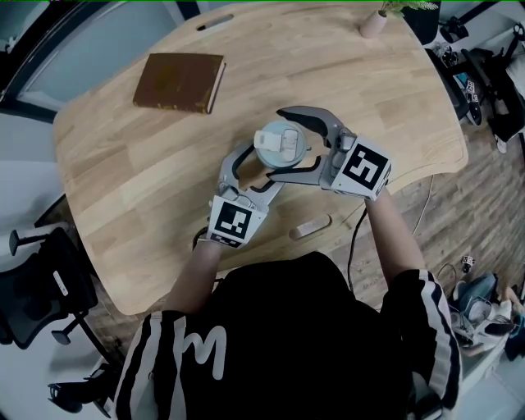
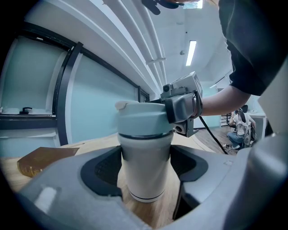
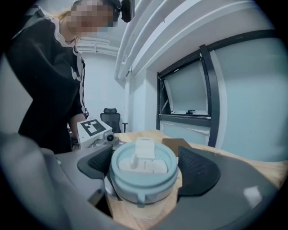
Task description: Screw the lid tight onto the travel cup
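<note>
Two tongs (image 1: 262, 166) (image 1: 277, 144), one travel cup (image 2: 146, 173), one lid (image 3: 143, 179), one book (image 1: 179, 82).

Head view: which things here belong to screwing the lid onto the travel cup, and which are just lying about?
Part of the job: travel cup, lid, left gripper clamped on the cup's body, right gripper with jaws around the lid.
Just lying about: brown book, potted plant at the table's far edge, office chair.

Wooden table (image 1: 123, 164) with brown book (image 1: 179, 82), upright travel cup (image 2: 146, 166), small pink pot (image 1: 373, 23).
</note>
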The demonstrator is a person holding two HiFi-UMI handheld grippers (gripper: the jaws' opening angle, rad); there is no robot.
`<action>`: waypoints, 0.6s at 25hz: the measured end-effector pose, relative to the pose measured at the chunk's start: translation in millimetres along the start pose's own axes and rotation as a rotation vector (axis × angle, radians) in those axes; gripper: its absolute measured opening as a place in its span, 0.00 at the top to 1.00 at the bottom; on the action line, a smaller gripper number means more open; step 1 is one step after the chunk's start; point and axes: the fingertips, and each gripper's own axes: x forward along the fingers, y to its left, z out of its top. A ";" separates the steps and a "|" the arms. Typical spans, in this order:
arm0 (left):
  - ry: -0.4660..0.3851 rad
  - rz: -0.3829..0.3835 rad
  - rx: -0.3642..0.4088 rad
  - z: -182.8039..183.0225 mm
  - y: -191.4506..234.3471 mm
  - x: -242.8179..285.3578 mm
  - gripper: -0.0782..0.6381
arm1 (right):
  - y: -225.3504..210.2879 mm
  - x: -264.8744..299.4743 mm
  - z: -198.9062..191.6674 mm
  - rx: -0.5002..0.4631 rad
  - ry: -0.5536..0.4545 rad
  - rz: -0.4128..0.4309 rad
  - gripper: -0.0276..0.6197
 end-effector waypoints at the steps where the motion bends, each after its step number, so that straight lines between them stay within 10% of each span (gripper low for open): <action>1: 0.000 0.000 0.000 0.0 0.1 0.1 0.41 | 0.1 -0.1 -0.2 -0.001 0.001 -0.003 0.26; 15: 0.010 0.004 0.005 -1.3 -0.9 -1.0 0.41 | -5.2 -3.4 -5.3 -0.002 -0.018 -0.180 0.27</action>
